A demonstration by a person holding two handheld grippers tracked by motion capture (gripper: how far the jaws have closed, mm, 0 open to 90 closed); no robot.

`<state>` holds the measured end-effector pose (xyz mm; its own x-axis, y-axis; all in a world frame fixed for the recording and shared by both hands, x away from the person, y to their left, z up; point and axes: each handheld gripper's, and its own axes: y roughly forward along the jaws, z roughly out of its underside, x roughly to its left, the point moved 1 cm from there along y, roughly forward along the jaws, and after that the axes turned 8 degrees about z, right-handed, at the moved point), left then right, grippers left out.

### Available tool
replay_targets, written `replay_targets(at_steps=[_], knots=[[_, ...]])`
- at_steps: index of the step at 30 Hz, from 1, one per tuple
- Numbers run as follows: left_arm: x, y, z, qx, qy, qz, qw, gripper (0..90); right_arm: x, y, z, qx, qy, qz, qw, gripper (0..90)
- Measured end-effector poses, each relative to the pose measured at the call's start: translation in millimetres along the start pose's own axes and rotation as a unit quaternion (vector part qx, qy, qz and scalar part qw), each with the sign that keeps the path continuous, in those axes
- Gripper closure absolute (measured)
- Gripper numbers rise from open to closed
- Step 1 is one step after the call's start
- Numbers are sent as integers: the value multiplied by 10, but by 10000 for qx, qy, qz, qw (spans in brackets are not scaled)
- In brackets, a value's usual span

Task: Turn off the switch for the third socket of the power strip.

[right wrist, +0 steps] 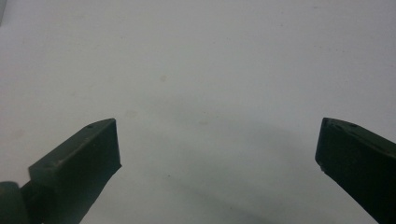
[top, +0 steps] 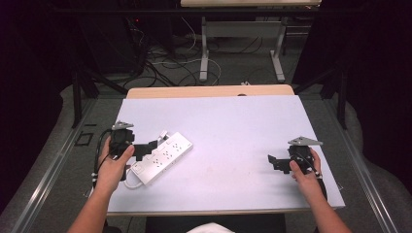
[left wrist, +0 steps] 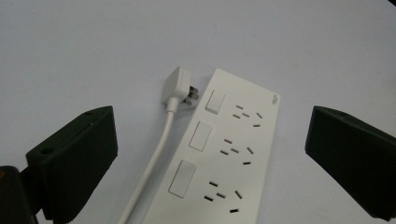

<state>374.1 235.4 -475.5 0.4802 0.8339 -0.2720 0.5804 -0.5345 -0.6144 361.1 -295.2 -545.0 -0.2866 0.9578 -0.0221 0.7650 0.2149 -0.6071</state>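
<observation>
A white power strip lies slantwise on the left part of the white table. Along its top run three rocker switches and three sockets. Its own white plug rests against the strip's far end, and the cord runs back beside the strip. My left gripper hovers open over the strip's near half, jaws wide apart and touching nothing. Over bare table at the right, my right gripper also stands open, with only tabletop between its jaws.
The table's wooden far edge shows behind the white sheet. Beyond it, on the floor, are loose cables and the metal legs of another table. Dark curtains close both sides.
</observation>
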Motion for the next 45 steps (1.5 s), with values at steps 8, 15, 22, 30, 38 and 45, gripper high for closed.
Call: replay_targets(at_steps=[8,15,22,30,38,45], knots=[[141,-29,134,-75,-171,-179,9997,24,1,1,1,5,0,7,10000,0],[223,-47,225,-169,-311,-203,9992,24,3,0,2,15,17,9,10000,0],[310,-60,334,-215,-362,-282,9987,25,-1,0,4,14,7,8,10000,0],[404,-42,465,-235,-384,-437,9980,25,3,2,4,17,9,13,10000,0],[462,8,568,-213,-348,-482,9980,25,-2,7,7,24,-5,20,10000,0],[508,51,640,-186,-437,-501,9976,25,-3,12,10,26,-1,6,10000,0]])
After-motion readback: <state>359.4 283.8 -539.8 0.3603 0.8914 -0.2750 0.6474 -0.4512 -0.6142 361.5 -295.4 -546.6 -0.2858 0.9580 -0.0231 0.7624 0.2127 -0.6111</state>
